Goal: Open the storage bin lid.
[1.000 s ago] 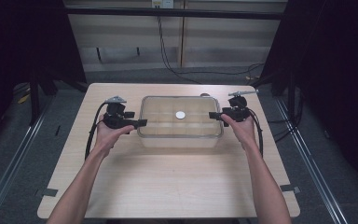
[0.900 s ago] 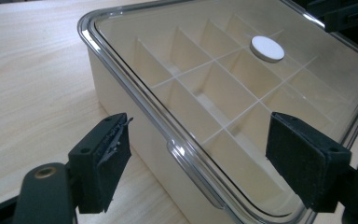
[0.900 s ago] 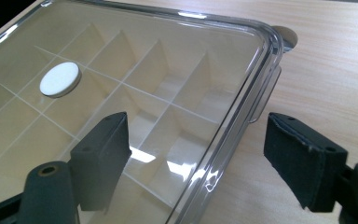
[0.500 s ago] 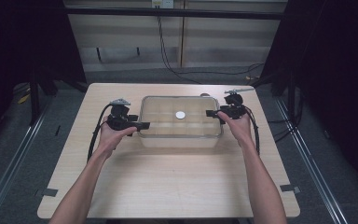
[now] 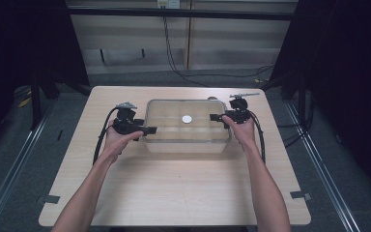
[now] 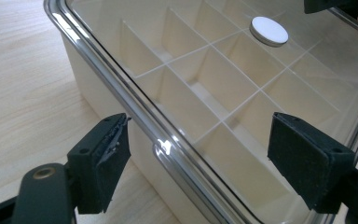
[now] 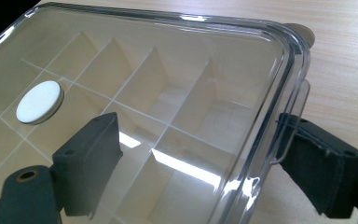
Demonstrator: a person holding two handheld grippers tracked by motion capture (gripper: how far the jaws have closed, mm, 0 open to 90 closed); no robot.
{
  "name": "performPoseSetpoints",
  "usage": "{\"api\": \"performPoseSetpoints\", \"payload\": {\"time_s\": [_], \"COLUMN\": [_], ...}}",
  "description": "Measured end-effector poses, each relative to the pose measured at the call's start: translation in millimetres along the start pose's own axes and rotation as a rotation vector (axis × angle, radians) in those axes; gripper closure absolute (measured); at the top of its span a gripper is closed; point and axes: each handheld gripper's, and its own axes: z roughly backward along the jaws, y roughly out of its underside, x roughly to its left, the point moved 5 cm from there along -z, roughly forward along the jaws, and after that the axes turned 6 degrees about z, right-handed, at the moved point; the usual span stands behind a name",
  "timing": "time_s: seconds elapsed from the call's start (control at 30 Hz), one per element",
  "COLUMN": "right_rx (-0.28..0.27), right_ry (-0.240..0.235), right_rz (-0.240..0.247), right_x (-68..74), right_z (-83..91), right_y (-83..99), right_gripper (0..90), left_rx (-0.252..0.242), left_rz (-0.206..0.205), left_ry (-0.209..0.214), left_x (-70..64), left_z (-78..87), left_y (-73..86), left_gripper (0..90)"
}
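Clear-lidded divider box (image 5: 187, 126) at bench (image 5: 174, 193) centre-rear — long axis left–right across the bench.
Left gripper (image 6: 200, 158) at its left short end, right gripper (image 7: 200, 163) at its right short end — both sets of jaws apart, straddling the lid rim; contact with the rim uncertain, possibly just clear. White round knob (image 5: 187, 119) sits mid-lid.

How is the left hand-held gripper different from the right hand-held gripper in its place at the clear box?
The left hand-held gripper meets the lidded box nearer its front corner; the right hand-held gripper sits farther back. The left carries a grey plate; the right's top looks black. Both are open, jaws straddling the lid's rim.
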Motion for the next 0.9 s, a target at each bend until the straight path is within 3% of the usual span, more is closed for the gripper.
{"api": "performPoseSetpoints", "payload": {"time_s": [0.27,0.7,0.83,0.9], "right_rx": [-0.011,-0.013,-0.032,-0.043], "right_ry": [0.025,0.0,0.042,0.052], "right_rz": [0.018,-0.037,-0.033,-0.029], "right_x": [-1.1,2.1,3.1,2.4], "right_z": [2.2,-5.3,-2.3,0.5], "right_y": [-1.1,0.1,-2.3,-3.6], "right_gripper": [16.4,13.1,17.9,20.7], "left_rx": [0.0,0.001,0.001,-0.023], "left_rz": [0.012,0.038,0.037,0.037], "left_ry": [0.004,0.015,-0.01,-0.018], "left_x": [2.3,3.1,3.6,3.8], "left_z": [-0.4,-5.9,-4.4,-2.2], "left_y": [-1.7,-3.5,-5.0,-6.4], "left_gripper": [22.4,22.5,23.9,26.4]}}
